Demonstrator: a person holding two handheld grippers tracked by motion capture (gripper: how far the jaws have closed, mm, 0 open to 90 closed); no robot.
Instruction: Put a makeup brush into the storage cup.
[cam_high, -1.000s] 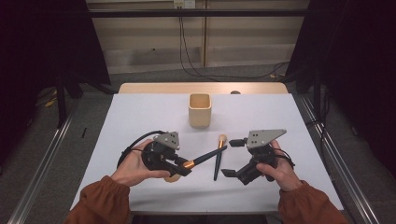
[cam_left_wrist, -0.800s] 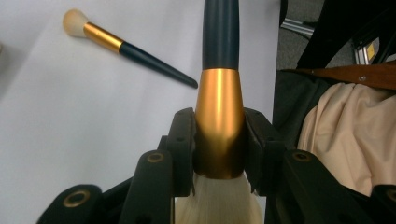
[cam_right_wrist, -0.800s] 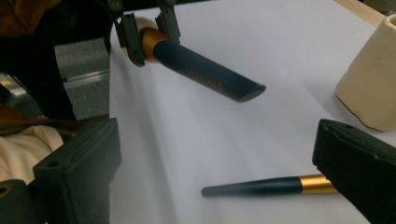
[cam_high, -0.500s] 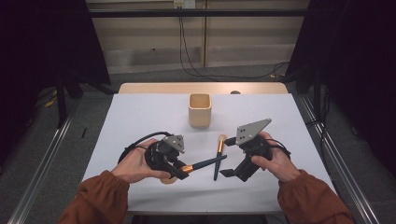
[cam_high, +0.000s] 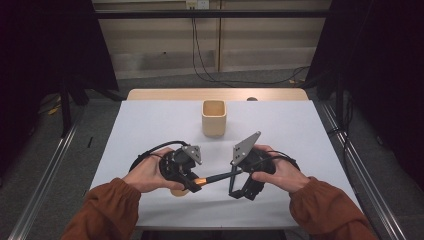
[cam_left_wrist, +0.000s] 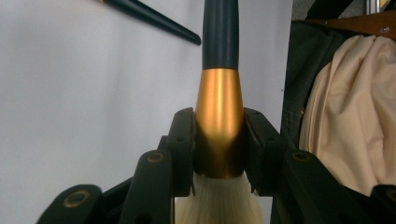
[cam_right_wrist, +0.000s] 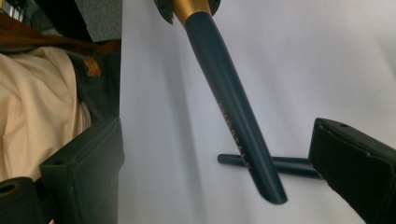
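White tabletop, dark curtains behind. My left gripper pinches the gold ferrule of a large dark-handled makeup brush, jaws pressed on both sides, pale bristles toward the hand. Its handle runs out between the spread jaws of my right gripper, which hold nothing. A second slim dark brush lies on the table beneath. Farther off stands a square beige wooden cup. Step, I judge: handover. Next, I close the right jaws squarely on the handle before the left lets go.
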